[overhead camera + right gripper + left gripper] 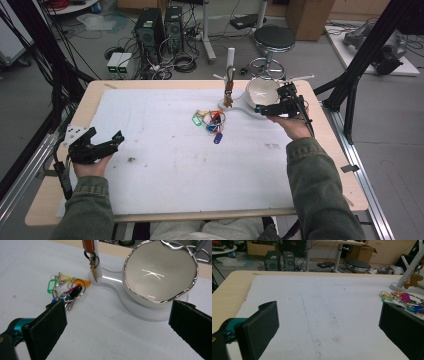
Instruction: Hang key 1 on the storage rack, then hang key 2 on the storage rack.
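A bunch of keys with coloured tags (211, 123) (65, 288) (402, 299) lies on the white mat (190, 160) near the table's far middle. Behind it a white stand (230, 75) carries a hanging brown tag and key (91, 258) (412, 281). A white bowl with a silver rim (262, 91) (160, 272) sits on the stand's base. My right gripper (262, 111) (117, 332) is open, low over the mat just in front of the bowl. My left gripper (119, 137) (327, 335) is open at the mat's left, with nothing between its jaws.
The wooden table edge (75, 120) frames the mat. Beyond the far edge stand a black stool (274, 39), computer towers (159, 27) and tangled cables on the floor. A black frame leg (365, 55) rises at the right.
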